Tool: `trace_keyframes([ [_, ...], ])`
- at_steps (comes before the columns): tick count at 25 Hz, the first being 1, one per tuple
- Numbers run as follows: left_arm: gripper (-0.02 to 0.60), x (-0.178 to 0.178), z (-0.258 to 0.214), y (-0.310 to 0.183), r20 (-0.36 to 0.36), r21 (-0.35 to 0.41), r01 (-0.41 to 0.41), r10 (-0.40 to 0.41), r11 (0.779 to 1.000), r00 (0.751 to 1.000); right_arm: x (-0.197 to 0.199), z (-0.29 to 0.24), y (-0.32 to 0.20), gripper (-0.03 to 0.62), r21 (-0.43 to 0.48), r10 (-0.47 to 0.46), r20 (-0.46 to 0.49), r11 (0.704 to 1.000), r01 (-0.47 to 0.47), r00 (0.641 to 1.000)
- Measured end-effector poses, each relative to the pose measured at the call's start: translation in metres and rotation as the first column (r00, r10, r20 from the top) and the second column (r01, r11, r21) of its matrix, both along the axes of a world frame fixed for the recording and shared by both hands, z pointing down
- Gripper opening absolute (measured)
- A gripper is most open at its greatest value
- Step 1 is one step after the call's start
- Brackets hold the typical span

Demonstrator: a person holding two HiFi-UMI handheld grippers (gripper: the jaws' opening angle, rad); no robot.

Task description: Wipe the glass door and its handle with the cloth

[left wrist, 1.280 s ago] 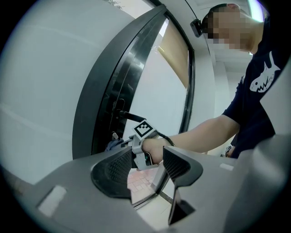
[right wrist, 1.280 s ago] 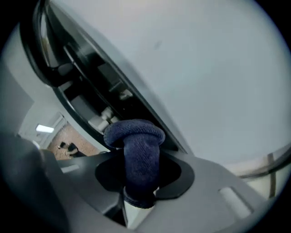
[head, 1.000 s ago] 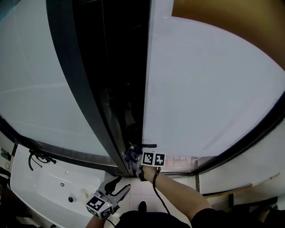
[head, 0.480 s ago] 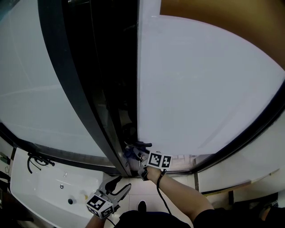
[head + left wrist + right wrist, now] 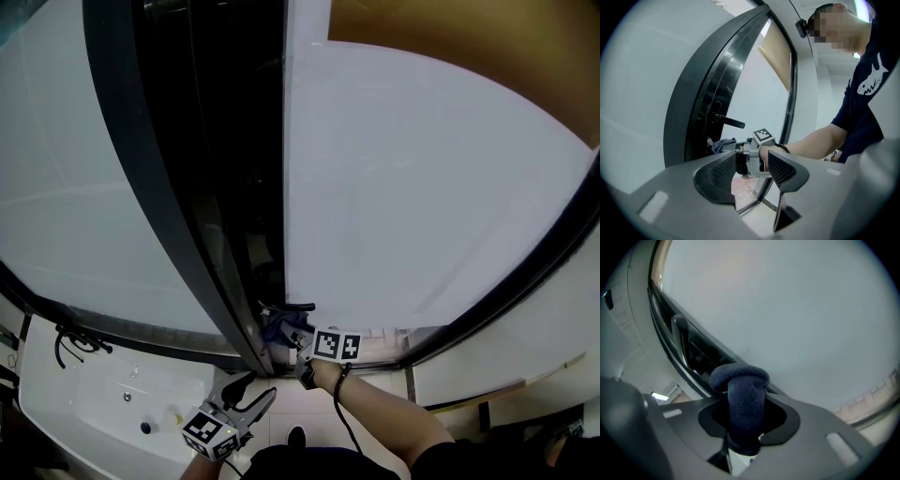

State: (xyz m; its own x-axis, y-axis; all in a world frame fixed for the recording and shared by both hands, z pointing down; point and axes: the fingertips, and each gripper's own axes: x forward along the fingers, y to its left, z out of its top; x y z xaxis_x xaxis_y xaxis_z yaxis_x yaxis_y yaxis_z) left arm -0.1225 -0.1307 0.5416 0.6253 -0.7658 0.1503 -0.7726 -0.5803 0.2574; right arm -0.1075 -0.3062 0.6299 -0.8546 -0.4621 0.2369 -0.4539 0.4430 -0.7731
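The glass door (image 5: 422,187) is pale and frosted. Its black handle (image 5: 294,307) juts out level, and the bunched dark blue cloth (image 5: 277,329) sits just below it.

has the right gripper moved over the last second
Yes. In the head view the right gripper, shut on the cloth, has slid right and slightly down, away from the door handle.

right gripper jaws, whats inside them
A rolled dark blue cloth is clamped in the right gripper, its bunched end poking out toward the glass door. The cloth's lower end, deep between the jaws, is covered.
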Motion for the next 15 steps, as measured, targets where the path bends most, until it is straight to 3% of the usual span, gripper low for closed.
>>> trace_keyframes([
  [4, 0.210, -0.003, -0.005, 0.000, 0.004, 0.008, 0.007, -0.007, 1.000, 1.000, -0.030, 0.015, 0.019, 0.126, -0.021, -0.095, -0.053, 0.995, 0.094, 0.994],
  [9, 0.210, -0.009, -0.005, 0.004, 0.014, 0.000, 0.019, -0.019, 1.000, 1.000, -0.046, 0.011, 0.003, 0.126, -0.028, -0.086, -0.039, 0.996, 0.085, 0.995],
  [15, 0.210, -0.018, 0.000, 0.007, 0.017, -0.019, 0.040, -0.040, 0.999, 0.999, -0.046, 0.007, -0.001, 0.126, 0.035, -0.081, -0.050, 0.996, 0.083, 0.995],
])
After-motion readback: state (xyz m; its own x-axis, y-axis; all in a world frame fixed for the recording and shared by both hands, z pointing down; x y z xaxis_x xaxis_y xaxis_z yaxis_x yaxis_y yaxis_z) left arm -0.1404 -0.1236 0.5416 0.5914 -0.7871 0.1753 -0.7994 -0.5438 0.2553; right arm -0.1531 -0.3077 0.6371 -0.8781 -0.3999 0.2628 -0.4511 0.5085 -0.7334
